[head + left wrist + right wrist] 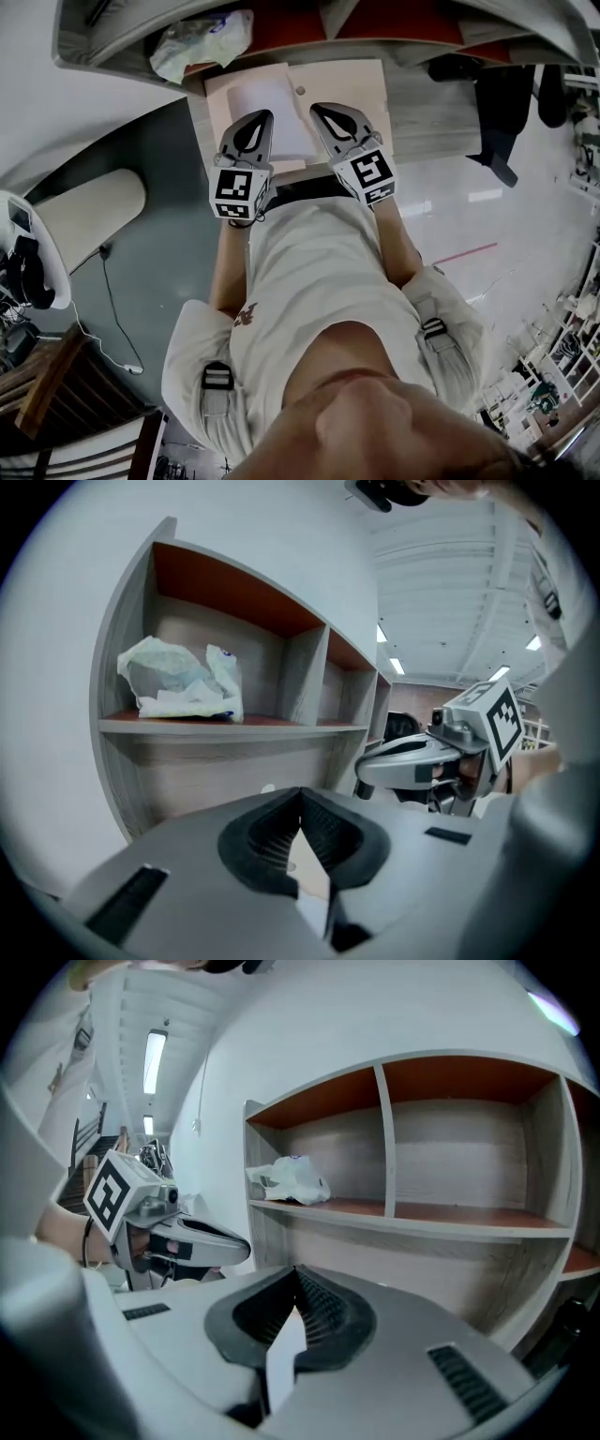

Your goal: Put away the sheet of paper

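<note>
Right gripper (pixel 296 1274) is clamped tight, jaws pressed together on a white edge of the sheet of paper (pixel 272 108), and the left gripper (pixel 300 794) beside it is closed the same way with a pale strip of the sheet in its pads. The sheet spreads ahead of both over the tan desktop (pixel 352 84), below the grey shelf unit (pixel 386 1129), where a crumpled plastic bag (pixel 183 682) sits in the left compartment.
</note>
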